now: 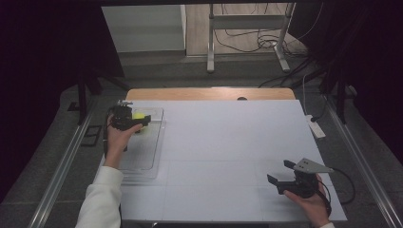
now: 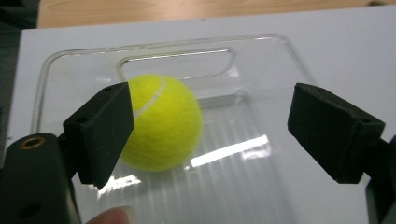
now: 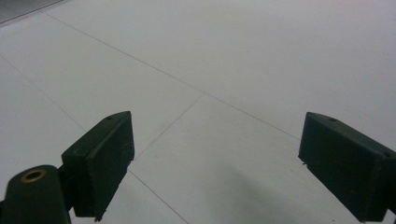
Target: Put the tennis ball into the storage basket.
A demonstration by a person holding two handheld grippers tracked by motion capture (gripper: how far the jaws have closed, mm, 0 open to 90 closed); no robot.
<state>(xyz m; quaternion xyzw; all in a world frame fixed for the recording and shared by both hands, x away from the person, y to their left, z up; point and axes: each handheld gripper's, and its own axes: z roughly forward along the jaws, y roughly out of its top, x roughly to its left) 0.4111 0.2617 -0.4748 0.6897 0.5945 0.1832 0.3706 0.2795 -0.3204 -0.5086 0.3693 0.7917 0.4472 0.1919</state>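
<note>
Resting in a clear plastic tray (image 2: 56,65) at the far left of the white table (image 1: 228,142), a yellow tennis ball (image 2: 161,123) sits toward the tray's far end, just short of the handle slot moulded into its rim. The left gripper (image 2: 210,130) hangs over that tray with its jaws spread wide; in the left gripper view the ball lies close against the inner face of the left-hand jaw (whether the two actually touch I cannot tell), while the other jaw stands well apart from it, so nothing is gripped. A fingertip (image 2: 112,216) shows at the bottom edge of that view. From the high view, the left hand (image 1: 119,137) reaches in on a white sleeve (image 1: 102,199) and the left gripper (image 1: 140,118) partly covers the ball (image 1: 138,115) near the tray's (image 1: 142,156) far end. Well away, at the near right of the table, the right hand (image 1: 311,204) holds the right gripper (image 1: 280,172) just above the bare surface, grey plate on top, cable trailing to the right. Its jaws are also wide apart and hold nothing; the right gripper view looks along the right gripper (image 3: 215,163) onto the plain white tabletop (image 3: 233,60) with its thin seam lines.
</note>
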